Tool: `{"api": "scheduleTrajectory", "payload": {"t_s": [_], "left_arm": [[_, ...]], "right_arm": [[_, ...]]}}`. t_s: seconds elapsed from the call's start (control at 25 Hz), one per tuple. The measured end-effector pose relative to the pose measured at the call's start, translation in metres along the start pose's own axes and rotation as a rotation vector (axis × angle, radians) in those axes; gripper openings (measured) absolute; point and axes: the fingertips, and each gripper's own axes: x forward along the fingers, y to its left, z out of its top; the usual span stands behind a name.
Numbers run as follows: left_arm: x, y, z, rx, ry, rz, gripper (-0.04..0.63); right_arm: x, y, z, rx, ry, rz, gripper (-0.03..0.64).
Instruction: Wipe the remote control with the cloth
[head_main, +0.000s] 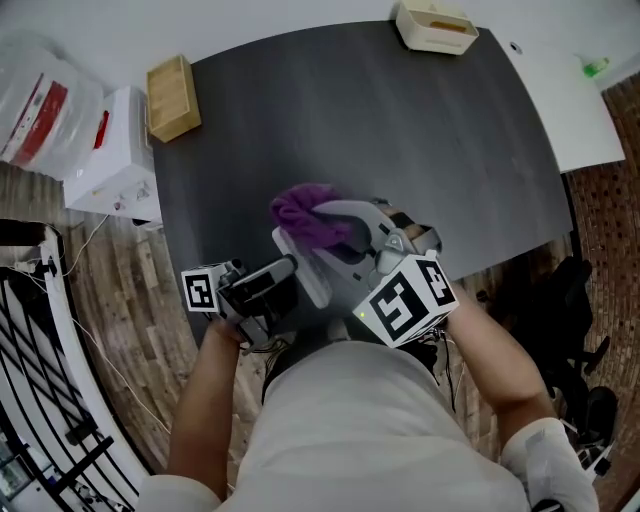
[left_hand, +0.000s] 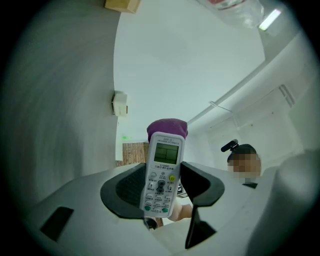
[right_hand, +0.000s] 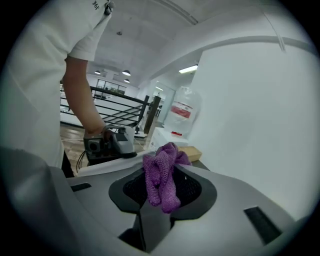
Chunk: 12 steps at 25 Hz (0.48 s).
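dark grey table (head_main: 420, 140) fills most of the head view, with wood-look floor (head_main: 110, 300) on its left. white carton (head_main: 115, 165) sits off the table's left edge, and a clear plastic bag (head_main: 40, 100) with red print lies just beside it. wooden box (head_main: 173, 97) on the table's far left corner. cream tray (head_main: 435, 27) at the far edge, well apart from the box.

both tools are at the near edge, held over the table close to the person's body. right gripper (head_main: 345, 228) comes in from the right, marker cube on top, jaws closed tight and clamped on the cloth (right_hand: 160, 175). the purple cloth is bunched and sticks out past the jaw tips. left gripper (left_hand: 161, 187) comes in from the left, jaws part way apart and pressed on both long sides of the remote control (left_hand: 166, 152). the remote is white, screen and buttons face the left gripper view, and its screen end points away from that gripper. the cloth sits at the remote's far end on the back side and looks to be touching it.
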Motion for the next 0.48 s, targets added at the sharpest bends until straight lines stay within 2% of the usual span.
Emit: {"api": "scheduleTrajectory", "payload": {"t_s": [0.2,0.48], "left_arm": [[-0.009,0.007,0.003,-0.002,-0.024,0.027,0.219],[-0.019,0.012,0.015,0.009,-0.104,0.043,0.218]], "right_arm": [[0.0,0.029,-0.007,-0.085,0.04,0.059,0.117],[-0.005,0.046,-0.014,-0.114,0.076,0.089,0.115]]}}
